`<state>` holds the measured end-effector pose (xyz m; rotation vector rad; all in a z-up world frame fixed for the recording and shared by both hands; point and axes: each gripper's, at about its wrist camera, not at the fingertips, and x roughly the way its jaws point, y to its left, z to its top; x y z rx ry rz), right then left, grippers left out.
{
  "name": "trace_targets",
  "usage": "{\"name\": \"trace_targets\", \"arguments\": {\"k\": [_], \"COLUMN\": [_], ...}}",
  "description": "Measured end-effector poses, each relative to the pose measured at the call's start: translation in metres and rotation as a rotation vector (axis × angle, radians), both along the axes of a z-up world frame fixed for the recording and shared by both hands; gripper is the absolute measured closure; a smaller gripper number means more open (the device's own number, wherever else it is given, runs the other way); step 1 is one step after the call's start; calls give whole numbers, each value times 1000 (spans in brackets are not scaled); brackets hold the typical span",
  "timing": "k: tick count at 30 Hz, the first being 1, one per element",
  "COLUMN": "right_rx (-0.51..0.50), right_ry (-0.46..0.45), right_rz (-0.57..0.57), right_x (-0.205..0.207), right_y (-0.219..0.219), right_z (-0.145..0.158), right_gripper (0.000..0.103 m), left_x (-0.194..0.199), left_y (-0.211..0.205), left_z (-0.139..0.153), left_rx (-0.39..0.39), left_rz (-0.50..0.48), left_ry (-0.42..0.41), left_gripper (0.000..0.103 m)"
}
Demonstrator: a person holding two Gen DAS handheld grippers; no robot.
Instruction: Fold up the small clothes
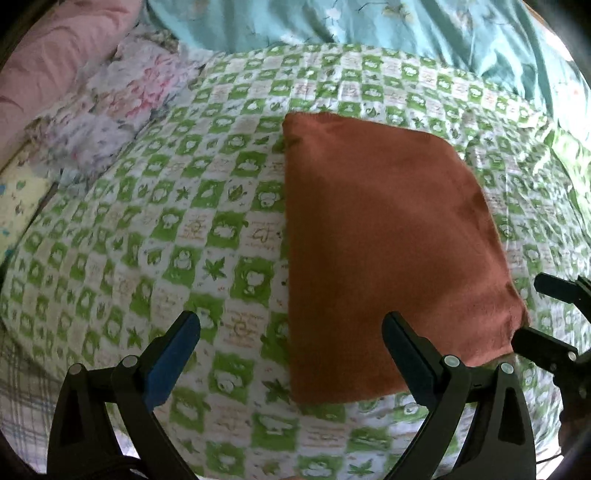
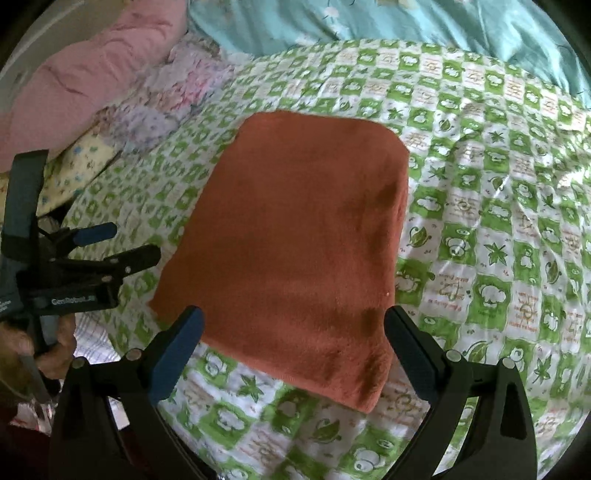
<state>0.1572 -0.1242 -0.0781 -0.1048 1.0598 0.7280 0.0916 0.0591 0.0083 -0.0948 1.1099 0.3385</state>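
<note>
A rust-orange cloth point(image 1: 388, 236) lies folded flat on the green-and-white checked bedsheet point(image 1: 177, 236). My left gripper point(image 1: 291, 325) is open and empty, hovering over the cloth's near left edge. The right gripper point(image 1: 532, 314) shows open at the cloth's near right corner. In the right wrist view the cloth point(image 2: 295, 240) lies straight ahead; my right gripper point(image 2: 293, 321) is open and empty above its near edge. The left gripper point(image 2: 125, 243) is seen open at the cloth's left side.
A pink pillow point(image 2: 85, 81) and a floral pillow point(image 1: 122, 110) lie at the far left. A teal floral quilt point(image 1: 406, 29) is bunched along the far side. A plaid sheet point(image 1: 22, 387) shows at the near left.
</note>
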Motion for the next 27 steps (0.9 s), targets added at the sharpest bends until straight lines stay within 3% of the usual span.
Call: {"name": "trace_targets", "arguments": {"k": [6,14,20,27], "right_rx": [1,27,25,10], "right_ry": [-28,-86,-135,-143], "right_rz": [-10,-70,-166,-197], "right_x": [9,5,1,-4], "right_y": [-7,2,6,0], "right_z": [10,18,3,-9], "right_gripper": [5,5,5,5], "left_x": [0,7,10,6], "left_y": [0,8,12,20], "left_z": [-3,-7,-17,-21], "left_rx": [20,-8,-25,-31], "left_rz": [13,-99,-146,-105], "left_ry": [-5,-70,-65,-95], "left_gripper": [4,4,4,4]}}
